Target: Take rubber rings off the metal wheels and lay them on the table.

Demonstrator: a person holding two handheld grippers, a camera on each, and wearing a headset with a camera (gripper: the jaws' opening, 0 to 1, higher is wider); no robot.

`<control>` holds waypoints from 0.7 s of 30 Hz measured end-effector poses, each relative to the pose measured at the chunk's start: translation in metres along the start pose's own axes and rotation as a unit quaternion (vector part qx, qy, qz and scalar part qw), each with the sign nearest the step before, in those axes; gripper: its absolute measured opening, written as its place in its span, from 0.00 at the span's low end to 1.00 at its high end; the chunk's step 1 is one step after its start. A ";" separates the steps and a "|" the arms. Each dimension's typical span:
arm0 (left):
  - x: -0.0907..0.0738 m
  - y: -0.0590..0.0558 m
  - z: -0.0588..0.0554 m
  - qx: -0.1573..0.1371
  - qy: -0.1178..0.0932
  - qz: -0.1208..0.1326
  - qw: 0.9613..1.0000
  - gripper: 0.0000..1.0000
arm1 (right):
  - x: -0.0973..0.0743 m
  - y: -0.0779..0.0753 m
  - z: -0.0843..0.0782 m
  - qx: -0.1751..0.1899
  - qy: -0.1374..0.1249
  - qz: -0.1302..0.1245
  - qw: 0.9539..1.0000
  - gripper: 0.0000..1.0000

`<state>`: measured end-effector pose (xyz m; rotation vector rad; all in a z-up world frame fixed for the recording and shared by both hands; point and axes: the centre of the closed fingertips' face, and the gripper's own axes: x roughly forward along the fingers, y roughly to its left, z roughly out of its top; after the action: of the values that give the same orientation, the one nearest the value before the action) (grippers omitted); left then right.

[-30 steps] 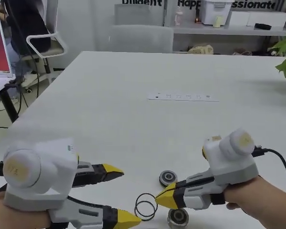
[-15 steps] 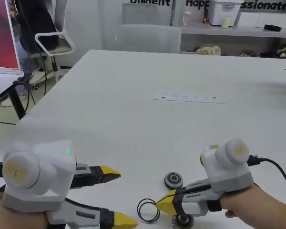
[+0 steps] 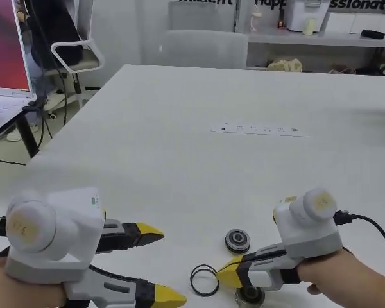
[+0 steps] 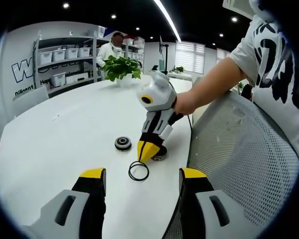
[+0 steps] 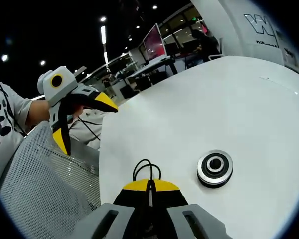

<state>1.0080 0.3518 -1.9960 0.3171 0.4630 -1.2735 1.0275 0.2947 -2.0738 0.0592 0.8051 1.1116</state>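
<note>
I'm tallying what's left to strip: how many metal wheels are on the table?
2. One wheel sits in the open beyond the right gripper; the second wheel lies partly hidden beneath that gripper, beside the rubber rings. Others may be out of frame.

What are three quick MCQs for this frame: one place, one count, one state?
1. Where do the rubber rings lie? A in a box; B on the table at the right gripper's tip; C on the floor.
2. How many metal wheels are on the table? A one; B two; C four.
3. How do the left gripper's jaws stand? A shut on a wheel; B shut on a ring; C open.
Key: B, they lie flat by the yellow tip; B, one stands free, a second wheel sits under the right gripper; C, wide apart with nothing between.
</note>
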 end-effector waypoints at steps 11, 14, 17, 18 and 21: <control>0.000 -0.002 -0.003 -0.003 0.005 -0.003 1.000 0.56 | 0.002 -0.004 -0.003 -0.001 0.007 -0.011 1.000 0.00; 0.000 -0.002 -0.004 -0.004 0.006 -0.004 1.000 0.56 | 0.002 -0.004 -0.003 -0.004 0.009 -0.013 1.000 0.01; 0.000 -0.003 -0.004 -0.005 0.008 -0.004 1.000 0.56 | 0.002 -0.003 -0.003 -0.007 0.010 -0.012 1.000 0.03; 0.000 -0.003 -0.004 -0.005 0.009 -0.005 1.000 0.56 | 0.002 -0.002 -0.003 -0.010 0.010 -0.012 1.000 0.03; 0.001 -0.004 -0.005 -0.005 0.012 -0.007 1.000 0.55 | 0.002 -0.001 -0.002 -0.015 0.010 -0.012 1.000 0.06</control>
<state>1.0031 0.3524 -2.0008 0.3217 0.4934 -1.2824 1.0274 0.2951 -2.0774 0.0136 0.8053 1.1017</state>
